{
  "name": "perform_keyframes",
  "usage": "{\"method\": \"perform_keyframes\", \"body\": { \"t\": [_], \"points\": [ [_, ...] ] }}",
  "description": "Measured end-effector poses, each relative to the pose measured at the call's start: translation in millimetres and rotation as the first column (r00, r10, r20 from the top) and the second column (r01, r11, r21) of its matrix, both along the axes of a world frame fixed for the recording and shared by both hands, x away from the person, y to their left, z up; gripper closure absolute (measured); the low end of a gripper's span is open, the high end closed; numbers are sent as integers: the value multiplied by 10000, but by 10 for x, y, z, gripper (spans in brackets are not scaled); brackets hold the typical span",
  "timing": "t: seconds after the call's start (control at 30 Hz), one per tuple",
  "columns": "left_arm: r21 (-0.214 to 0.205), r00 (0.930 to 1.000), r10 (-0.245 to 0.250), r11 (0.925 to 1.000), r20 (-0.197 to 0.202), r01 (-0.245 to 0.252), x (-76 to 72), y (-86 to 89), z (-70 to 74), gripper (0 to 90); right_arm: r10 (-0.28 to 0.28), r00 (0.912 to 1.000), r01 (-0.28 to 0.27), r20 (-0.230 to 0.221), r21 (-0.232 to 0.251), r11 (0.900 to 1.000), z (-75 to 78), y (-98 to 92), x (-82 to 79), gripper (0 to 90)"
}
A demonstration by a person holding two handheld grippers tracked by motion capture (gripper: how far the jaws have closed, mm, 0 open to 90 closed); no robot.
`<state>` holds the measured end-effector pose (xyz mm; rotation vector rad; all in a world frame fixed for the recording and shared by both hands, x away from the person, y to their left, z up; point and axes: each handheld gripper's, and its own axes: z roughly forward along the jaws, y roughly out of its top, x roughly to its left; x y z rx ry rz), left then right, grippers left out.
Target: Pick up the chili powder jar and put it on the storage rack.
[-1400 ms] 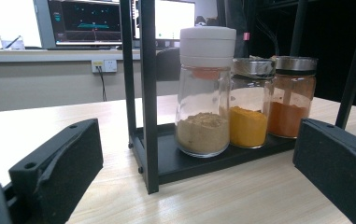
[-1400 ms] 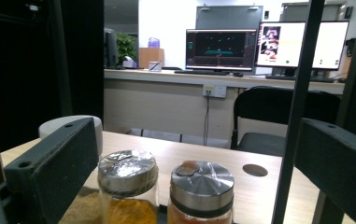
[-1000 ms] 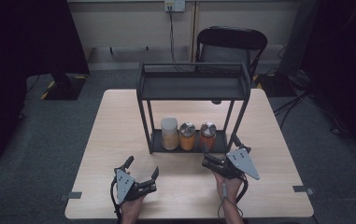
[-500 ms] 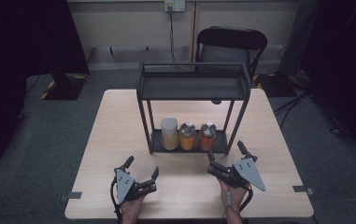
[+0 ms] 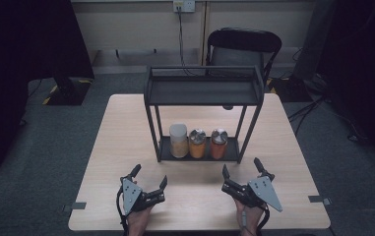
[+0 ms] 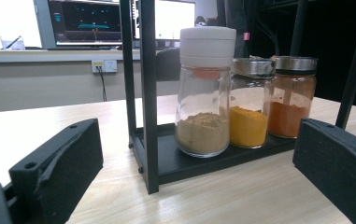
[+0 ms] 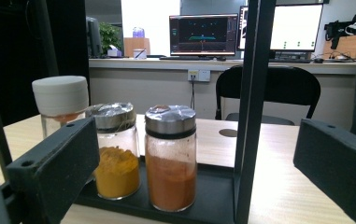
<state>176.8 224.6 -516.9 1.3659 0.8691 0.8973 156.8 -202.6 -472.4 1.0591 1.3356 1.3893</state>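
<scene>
Three glass spice jars, the white-capped one [image 5: 178, 140], yellow-powder one [image 5: 197, 143] and orange-powder one [image 5: 218, 143], stand on the black metal rack's [image 5: 204, 92] bottom shelf, just beyond your left gripper [image 5: 148, 176] and right gripper [image 5: 242, 168], both spread wide and empty.

Right gripper view: white-capped jar [image 7: 60, 100] half hidden behind the near jaw; rack [image 7: 252, 93] top cut off by the upper edge; left gripper view: red spice jar [image 6: 291, 98] base hidden behind the jaw; high view: forearms cut by the bottom edge.
</scene>
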Motion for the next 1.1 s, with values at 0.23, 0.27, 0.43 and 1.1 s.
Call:
{"method": "perform_keyframes", "body": {
  "t": [0.23, 0.27, 0.43, 1.1],
  "points": [
    [2, 10000, 1, 10000, 3, -1, 0, 0, 0, 11, 20, 10000, -19, -81, 73, 10000, -111, 5, -61, 0],
    [4, 10000, 0, 10000, 2, 0, 0, 0, 0, 11, 2, 10000, -2, -70, 27, 10000, -122, 9, -69, 0],
    [1, 10000, 3, 10000, 4, -3, -1, -1, -1, 11, 36, 9998, -35, -174, 85, 10000, -198, 8, -101, 0],
    [0, 10000, 25, 10000, 4, -25, -2, -4, -1, 11, -282, 9992, 270, -292, -435, 9987, -421, 105, -117, 0]
  ]
}}
